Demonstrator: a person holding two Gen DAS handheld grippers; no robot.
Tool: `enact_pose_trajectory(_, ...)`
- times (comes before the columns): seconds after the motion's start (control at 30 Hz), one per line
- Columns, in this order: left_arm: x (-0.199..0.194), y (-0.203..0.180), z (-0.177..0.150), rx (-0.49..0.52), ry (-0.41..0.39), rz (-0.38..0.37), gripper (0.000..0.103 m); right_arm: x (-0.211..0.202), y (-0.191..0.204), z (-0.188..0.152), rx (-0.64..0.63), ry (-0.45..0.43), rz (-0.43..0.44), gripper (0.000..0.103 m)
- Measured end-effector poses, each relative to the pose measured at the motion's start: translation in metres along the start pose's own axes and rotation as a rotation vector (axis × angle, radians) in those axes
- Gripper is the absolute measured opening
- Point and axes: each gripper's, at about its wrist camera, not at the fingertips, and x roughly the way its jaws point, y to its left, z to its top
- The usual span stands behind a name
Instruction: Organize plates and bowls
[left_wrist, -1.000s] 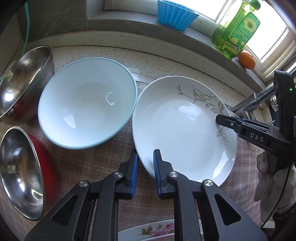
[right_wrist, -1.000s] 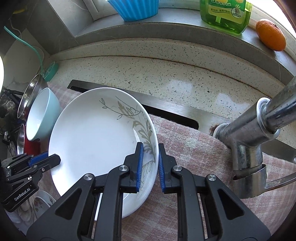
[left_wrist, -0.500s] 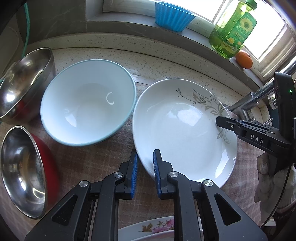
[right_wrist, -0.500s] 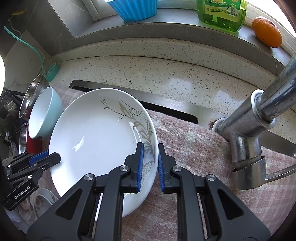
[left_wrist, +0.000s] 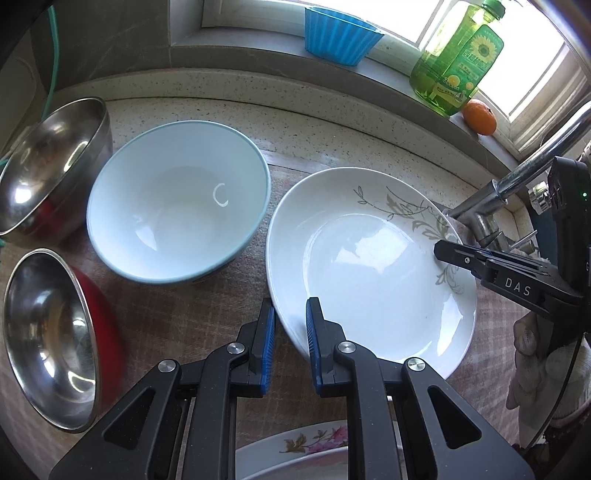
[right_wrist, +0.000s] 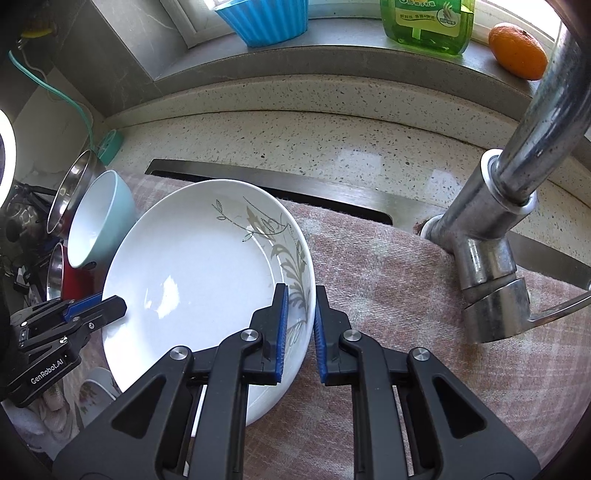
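A white plate with a grey leaf pattern is held off the pink checked cloth by both grippers. My left gripper is shut on its near left rim. My right gripper is shut on its patterned right rim; its black body also shows in the left wrist view. A light blue bowl sits left of the plate. Two steel bowls stand further left. A floral plate lies below my left gripper.
A chrome tap rises to the right of the plate. On the window sill stand a blue ribbed cup, a green bottle and an orange. The speckled counter runs behind the cloth.
Both grippers keep their hold on the plate. The plate has risen and drawn back a little from the sill.
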Motion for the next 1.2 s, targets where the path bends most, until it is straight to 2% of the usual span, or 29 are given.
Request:
enact_pose_trajectory(0.73, -0.028, 0.004, -0.014, 0.016, -0.029, -0.032, 0.014, -0.032, 0.007, -0.02, 0.007, -0.057, 0.032, 0.012)
enact_pose_trajectory(1.2, -0.07, 0.014, -0.035, 0.062, -0.049, -0.07, 0.014, -0.075, 0.037, -0.062, 0.021, -0.101, 0.043, 0.012)
